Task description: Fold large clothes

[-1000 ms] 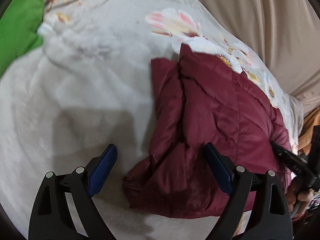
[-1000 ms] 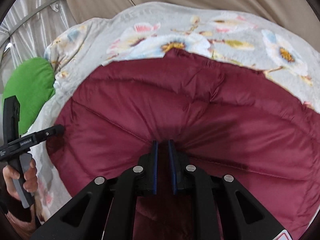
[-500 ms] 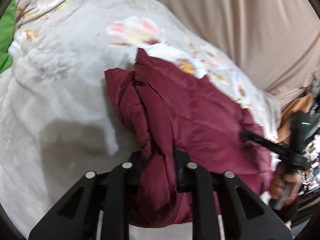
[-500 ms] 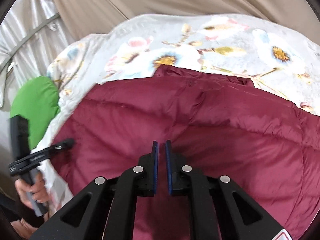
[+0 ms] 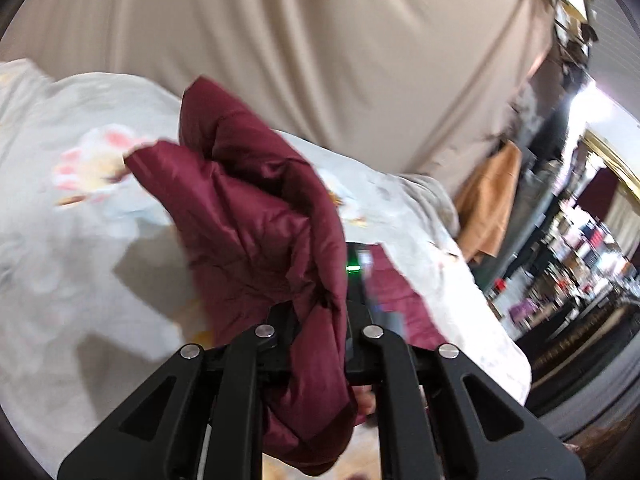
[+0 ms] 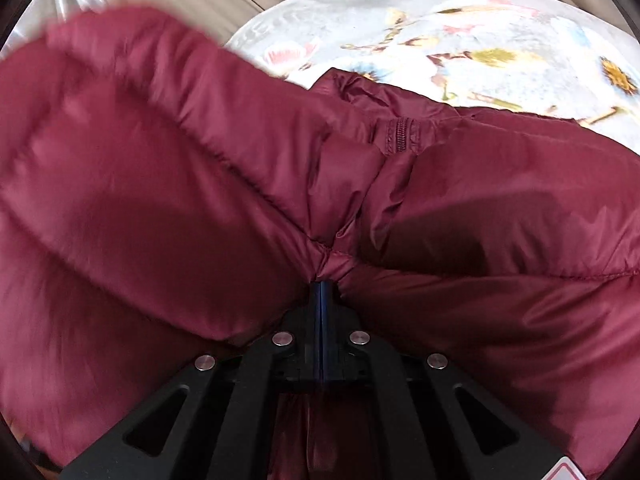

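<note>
A dark red quilted puffer jacket (image 5: 256,216) is the garment. My left gripper (image 5: 318,320) is shut on a bunched edge of it and holds that part up off the bed. In the right wrist view the jacket (image 6: 200,184) fills most of the frame, with a short zipper (image 6: 402,136) near its upper edge. My right gripper (image 6: 322,280) is shut on a pinched fold of the jacket. A raised flap of the jacket hangs over the left side of that view, blurred.
The jacket lies on a bed with a pale floral cover (image 5: 80,240), also seen in the right wrist view (image 6: 480,40). A beige curtain (image 5: 320,60) hangs behind the bed. An orange cloth (image 5: 488,196) and cluttered shelves (image 5: 580,264) are to the right.
My left gripper closed on the jacket's edge and lifted it up and to the right. My right gripper closed fully on its fold. The jacket's left part now rises over the rest.
</note>
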Tool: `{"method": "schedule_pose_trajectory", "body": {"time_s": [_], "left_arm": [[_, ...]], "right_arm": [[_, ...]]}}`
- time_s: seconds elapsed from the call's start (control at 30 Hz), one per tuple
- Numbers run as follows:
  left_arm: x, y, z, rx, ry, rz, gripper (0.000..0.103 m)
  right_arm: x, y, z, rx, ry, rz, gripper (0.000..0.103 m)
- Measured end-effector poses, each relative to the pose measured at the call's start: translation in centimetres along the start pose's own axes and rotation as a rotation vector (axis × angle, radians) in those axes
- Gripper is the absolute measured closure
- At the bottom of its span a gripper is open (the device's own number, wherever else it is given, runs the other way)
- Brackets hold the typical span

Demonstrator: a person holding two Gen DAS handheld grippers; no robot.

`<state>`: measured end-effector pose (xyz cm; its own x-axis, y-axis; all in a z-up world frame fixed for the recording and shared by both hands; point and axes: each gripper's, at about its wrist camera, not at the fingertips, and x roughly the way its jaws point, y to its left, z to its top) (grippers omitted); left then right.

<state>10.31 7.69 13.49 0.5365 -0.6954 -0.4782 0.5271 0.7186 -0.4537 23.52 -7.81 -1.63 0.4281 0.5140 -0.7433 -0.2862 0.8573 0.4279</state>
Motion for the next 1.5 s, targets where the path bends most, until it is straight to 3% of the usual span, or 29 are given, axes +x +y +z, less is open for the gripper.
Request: {"method": "schedule_pose_trajectory", "body": {"time_s": [0.1,0.2,0.33,0.43,0.5,0.77,0.97,1.07,1.17,1.27,1.37,1.5], "left_arm": [[1.4,-1.6,0.6,0.012,0.012,-0.027,0.093],[1.1,-2.4,0.6,0.031,0.006,-0.021,0.093],[0.7,-2.7,0.3,0.025,-0.004,-0.011,0.093],[0.8,-3.6,0.0,0.025,-0.010,-0.008,0.093],[1.1,-3.9,-0.3,0.026,-0.001,-0.011,0.094],[3.0,-7.3,-1.5,0.093,0.057,-0.030,0.094],[6.6,-9.3,-2.4,0.127,0.118,-0.041,0.094],[7.6,-9.6,-2.3,0.129,0.136,-0.042,0.094],[7.6,-9.6,-2.3,0.133,0.133,-0.030,0.094],[7.7,-9.7,-2.3,0.131,0.130,-0.035,0.094],[8.4,-10.3,-2.4,0.135,0.134,-0.041,0.094],[9.3,-11.1,-2.7,0.144,0.151,-0.031,0.094]], "right_arm": [[-1.9,-0.4,-0.2,0.022,0.002,-0.014,0.103],[-7.4,0.2,-1.9,-0.012,-0.043,-0.046,0.103],[-11.5,1.2,-6.5,-0.021,-0.019,0.047,0.102],[-10.7,2.1,-9.7,-0.036,0.040,0.145,0.103],[-9.5,2.7,-10.7,-0.057,0.056,0.150,0.102],[-6.1,0.0,-9.8,0.047,0.096,0.297,0.103],[-5.9,-1.7,-9.6,0.116,0.097,0.345,0.103],[-9.3,-2.3,-10.2,0.122,0.048,0.268,0.103],[-16.2,-4.1,-11.3,0.140,-0.122,0.161,0.103],[-22.6,-9.5,-12.1,0.271,-0.274,0.008,0.102],[-23.3,-13.8,-11.7,0.358,-0.273,-0.038,0.101],[-18.8,-14.3,-10.6,0.361,-0.176,-0.046,0.103]]}}
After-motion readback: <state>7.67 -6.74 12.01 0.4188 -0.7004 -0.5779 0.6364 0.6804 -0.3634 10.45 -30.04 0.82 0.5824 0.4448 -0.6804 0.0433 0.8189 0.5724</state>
